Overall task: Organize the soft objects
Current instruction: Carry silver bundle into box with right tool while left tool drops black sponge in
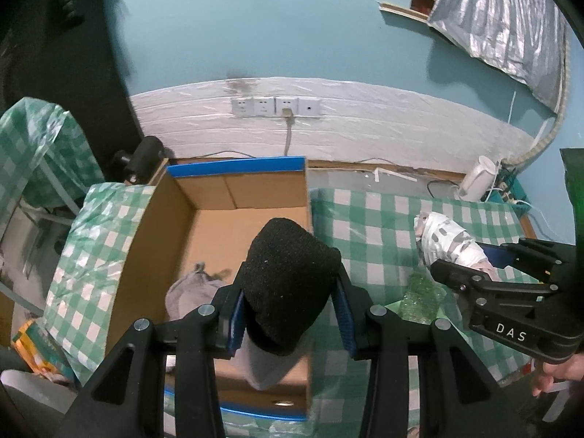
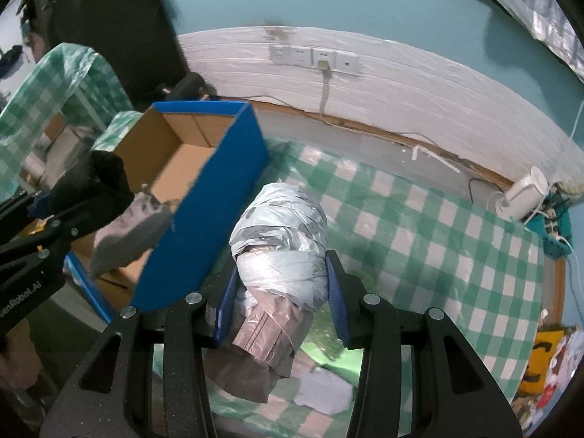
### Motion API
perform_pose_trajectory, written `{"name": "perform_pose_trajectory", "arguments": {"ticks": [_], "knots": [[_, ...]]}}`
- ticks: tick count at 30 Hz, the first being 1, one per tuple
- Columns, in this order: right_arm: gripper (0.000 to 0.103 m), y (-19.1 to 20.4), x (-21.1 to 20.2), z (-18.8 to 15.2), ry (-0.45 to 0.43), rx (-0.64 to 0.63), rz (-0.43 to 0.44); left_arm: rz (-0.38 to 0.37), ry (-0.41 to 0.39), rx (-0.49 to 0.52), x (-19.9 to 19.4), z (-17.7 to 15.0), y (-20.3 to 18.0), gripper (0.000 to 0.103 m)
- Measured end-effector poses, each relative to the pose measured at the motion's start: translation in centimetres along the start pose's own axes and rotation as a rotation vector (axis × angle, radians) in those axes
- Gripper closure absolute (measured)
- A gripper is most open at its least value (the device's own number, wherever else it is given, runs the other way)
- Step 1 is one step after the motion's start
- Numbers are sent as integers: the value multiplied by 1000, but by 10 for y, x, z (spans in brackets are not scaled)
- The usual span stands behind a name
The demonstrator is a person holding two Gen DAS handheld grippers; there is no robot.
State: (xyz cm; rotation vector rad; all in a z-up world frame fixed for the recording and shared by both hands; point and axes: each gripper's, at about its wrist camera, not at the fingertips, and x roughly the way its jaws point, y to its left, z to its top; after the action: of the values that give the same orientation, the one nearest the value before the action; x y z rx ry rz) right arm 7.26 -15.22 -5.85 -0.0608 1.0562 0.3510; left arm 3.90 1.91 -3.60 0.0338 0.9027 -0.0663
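Note:
My left gripper [image 1: 290,306] is shut on a black-and-grey sock [image 1: 288,277] and holds it above the open blue cardboard box [image 1: 233,197]. A grey soft item [image 1: 189,292] lies on the box floor. My right gripper [image 2: 281,292] is shut on a taped plastic bundle [image 2: 281,241], grey-white with a pinkish end, held above the green checked tablecloth [image 2: 419,226] just right of the box [image 2: 204,200]. The left gripper with its sock [image 2: 109,189] shows in the right wrist view, and the right gripper [image 1: 474,266] with its bundle [image 1: 449,241] in the left wrist view.
A white wall strip with sockets [image 1: 275,106] runs behind the table. A white device [image 1: 478,179] and cables sit at the back right. A green glittery item [image 1: 419,299] lies on the cloth. A yellow-and-red toy [image 2: 547,365] is at far right.

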Motion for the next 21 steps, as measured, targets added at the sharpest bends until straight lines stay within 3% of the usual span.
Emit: {"name": "perform_pose_trajectory", "arguments": {"ticks": [21], "knots": [[59, 94, 38, 26, 46, -146, 78, 63, 79, -115, 24, -20, 70, 61]]}}
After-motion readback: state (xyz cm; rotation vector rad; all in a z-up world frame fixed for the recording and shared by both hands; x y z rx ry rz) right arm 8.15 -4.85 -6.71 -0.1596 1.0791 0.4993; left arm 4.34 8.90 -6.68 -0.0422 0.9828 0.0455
